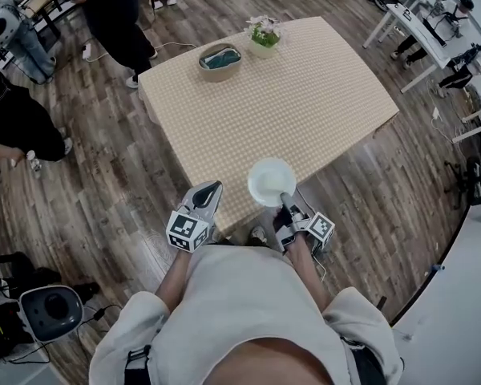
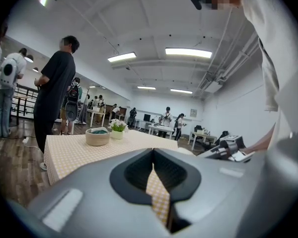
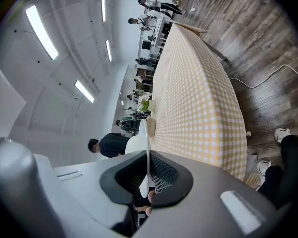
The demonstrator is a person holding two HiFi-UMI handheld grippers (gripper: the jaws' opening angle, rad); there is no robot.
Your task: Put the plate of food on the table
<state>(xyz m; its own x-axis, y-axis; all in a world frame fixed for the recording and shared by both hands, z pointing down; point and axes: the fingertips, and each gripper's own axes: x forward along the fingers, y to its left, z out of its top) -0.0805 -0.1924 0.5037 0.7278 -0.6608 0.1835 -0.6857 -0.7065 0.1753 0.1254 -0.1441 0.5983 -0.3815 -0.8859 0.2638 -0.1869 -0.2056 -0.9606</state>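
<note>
White plate (image 1: 271, 181) is grasped by its rim in the fingers of the right gripper (image 1: 285, 203), just over the near edge of the desk (image 1: 305, 95) — the bare desk top lies straight ahead — while the left gripper (image 1: 212, 189), fingers clenched on nothing, hovers beside.

On table's (image 1: 305, 111) far side basket (image 1: 220, 61) left of flowerpot (image 1: 264, 35), plate (image 1: 271, 181) over near edge
</note>
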